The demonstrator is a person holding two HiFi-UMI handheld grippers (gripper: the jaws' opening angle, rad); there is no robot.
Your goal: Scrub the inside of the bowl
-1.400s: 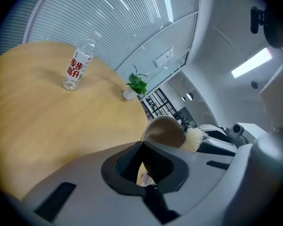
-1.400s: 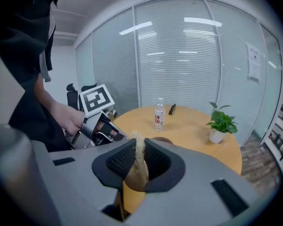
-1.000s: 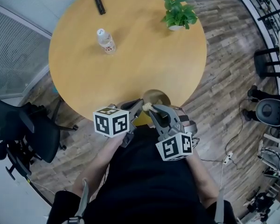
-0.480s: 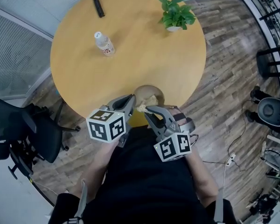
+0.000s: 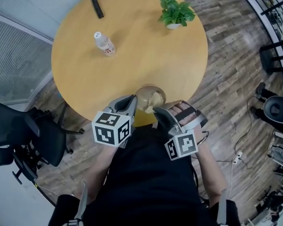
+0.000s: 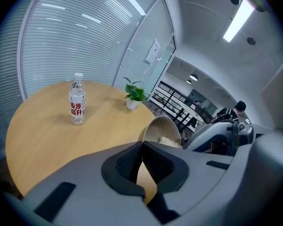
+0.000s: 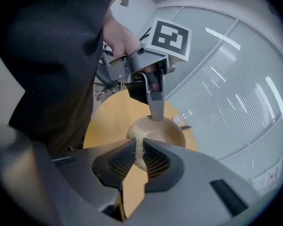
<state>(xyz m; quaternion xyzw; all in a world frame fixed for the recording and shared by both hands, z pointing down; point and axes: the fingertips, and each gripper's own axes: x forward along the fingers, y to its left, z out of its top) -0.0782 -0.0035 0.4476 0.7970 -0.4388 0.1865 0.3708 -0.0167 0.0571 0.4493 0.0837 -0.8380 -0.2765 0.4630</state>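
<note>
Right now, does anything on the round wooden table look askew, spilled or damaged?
Only the beige round bowl: it looks tipped at the near edge of the round wooden table, because the left gripper clamps its rim while the right gripper holds a pale fibrous scrubber inside it. Nothing looks spilled or broken.

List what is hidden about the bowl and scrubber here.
- Inside floor of bowl: head view, scrubber partly covers it, too small.
- Grip of left gripper on rim: left gripper view, own fingers hide it.
- Base of bowl: every view, gripper bodies cover it.
</note>
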